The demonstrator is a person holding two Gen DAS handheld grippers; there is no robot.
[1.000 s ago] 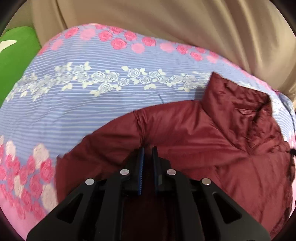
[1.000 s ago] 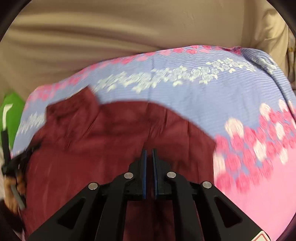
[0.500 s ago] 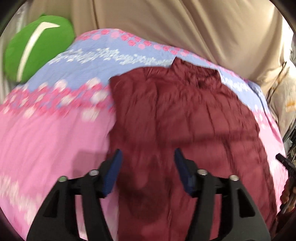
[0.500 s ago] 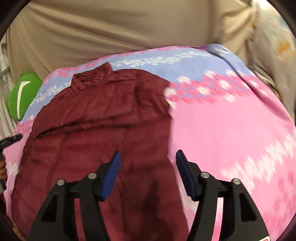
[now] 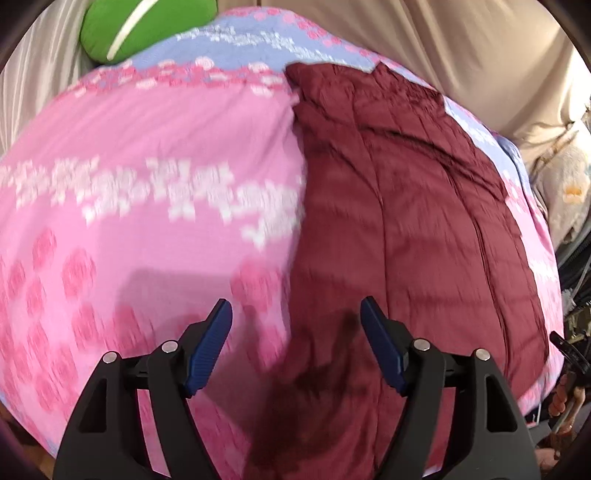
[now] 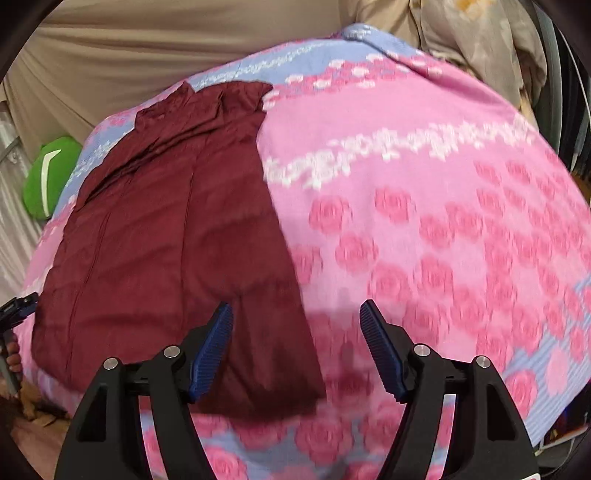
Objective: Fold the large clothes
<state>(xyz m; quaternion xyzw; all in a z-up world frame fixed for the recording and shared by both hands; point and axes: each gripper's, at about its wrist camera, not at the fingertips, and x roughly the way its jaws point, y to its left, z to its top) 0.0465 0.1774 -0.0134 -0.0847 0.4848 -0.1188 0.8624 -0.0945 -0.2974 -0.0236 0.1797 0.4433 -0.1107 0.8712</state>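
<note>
In the left wrist view, our left gripper has just been opening; its fingers stand wide apart with nothing pinched, above the jacket's left edge. The jacket lies flat on the bed, filling the centre and right. A green cushion sits upper left.

In the right wrist view, our right gripper has likewise just been opening and holds nothing. The jacket lies centre left.

Maroon jacket lies flat, prob. folded lengthwise, collar at far end.
</note>
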